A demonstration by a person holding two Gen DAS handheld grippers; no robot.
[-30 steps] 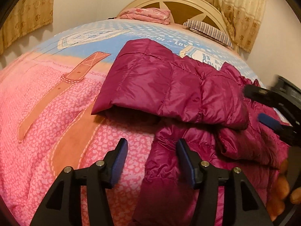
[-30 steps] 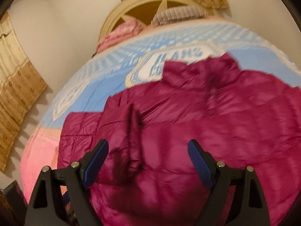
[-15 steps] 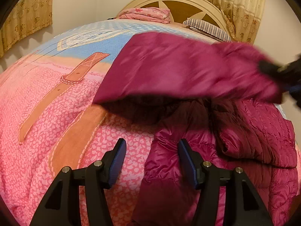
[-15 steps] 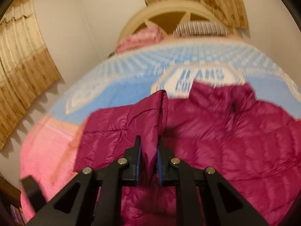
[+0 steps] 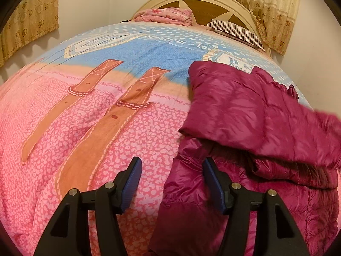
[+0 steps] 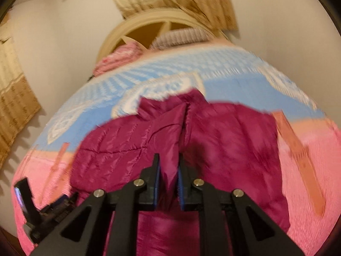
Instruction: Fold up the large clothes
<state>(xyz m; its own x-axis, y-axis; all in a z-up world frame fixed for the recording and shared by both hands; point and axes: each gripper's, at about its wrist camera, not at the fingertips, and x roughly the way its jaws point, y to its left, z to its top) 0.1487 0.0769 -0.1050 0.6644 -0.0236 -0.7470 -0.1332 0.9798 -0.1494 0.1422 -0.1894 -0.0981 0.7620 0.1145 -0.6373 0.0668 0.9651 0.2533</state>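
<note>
pinching a fold of the magenta puffer jacket (image 6: 223, 140), your right gripper (image 6: 168, 177) has both blue pads pressed onto a ridge of fabric that stands up between them; that view is motion-blurred, so the exact seam is not readable. its figure dropped early in the last second and has held since, and the fabric is clamped.

your left gripper (image 5: 170, 177) hangs with its jaws spread, and they have just been opening a little further. the jacket's near left edge (image 5: 172, 192) runs through the gap, closer to the right-hand pad (image 5: 213, 187); whether that pad touches the fabric i cannot tell. the left-hand pad (image 5: 131, 183) is over bare bedspread.

jacket position: on the right half of the bed in the left wrist view, a folded-over panel (image 5: 245, 111) lying across the lower body of the garment, its left edge a clean rounded fold, its top corner over the blue band of the bedspread (image 5: 85, 128).

open room: to the left of the jacket, the pink and orange strap-printed area is bare. toward the headboard (image 5: 202, 2) the blue area is free up to a folded pink blanket (image 5: 166, 16) and a striped pillow (image 5: 236, 31). in the right wrist view, bare pink bedspread also shows on the jacket's right side, and your left gripper sits at the lower left edge of that frame.
</note>
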